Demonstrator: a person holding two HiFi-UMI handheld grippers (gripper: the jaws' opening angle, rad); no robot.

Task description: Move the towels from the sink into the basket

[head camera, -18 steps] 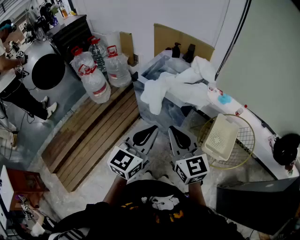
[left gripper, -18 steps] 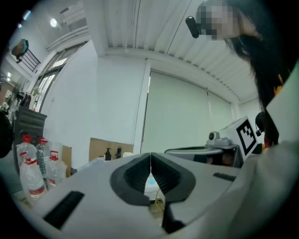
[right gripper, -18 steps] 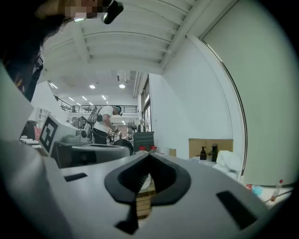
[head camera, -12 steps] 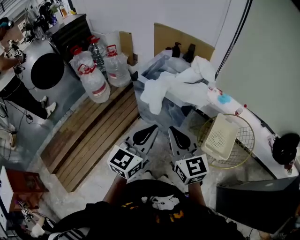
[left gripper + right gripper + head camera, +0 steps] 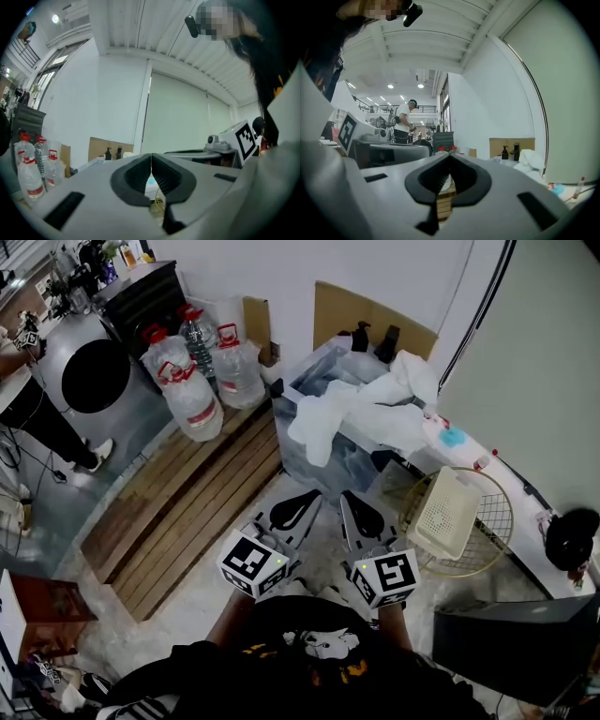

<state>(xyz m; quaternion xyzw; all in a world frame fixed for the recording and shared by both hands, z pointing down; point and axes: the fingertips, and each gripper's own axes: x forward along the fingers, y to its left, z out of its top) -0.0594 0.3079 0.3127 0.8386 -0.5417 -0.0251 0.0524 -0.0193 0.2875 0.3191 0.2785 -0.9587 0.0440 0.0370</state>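
White towels (image 5: 361,409) lie heaped over the rim of a grey sink (image 5: 305,385) at the top middle of the head view, some hanging down its front. A round gold wire basket (image 5: 487,554) stands on the floor to the right, with a cream plastic crate (image 5: 442,514) in it. My left gripper (image 5: 305,500) and right gripper (image 5: 349,501) are held side by side well short of the sink, both shut and empty. In the right gripper view the towels (image 5: 532,159) show far off at right. The left gripper (image 5: 151,155) and the right gripper (image 5: 449,156) have their jaws pressed together.
Three large water bottles (image 5: 202,371) stand left of the sink by a wooden slatted platform (image 5: 187,512). A black bin lid (image 5: 94,376) and a person (image 5: 28,409) are at far left. A white counter (image 5: 511,493) runs along the right, with a dark box (image 5: 511,643) below.
The head view has shifted slightly, so the sink, towels and basket sit a little lower and closer. Both grippers stay shut and side by side.
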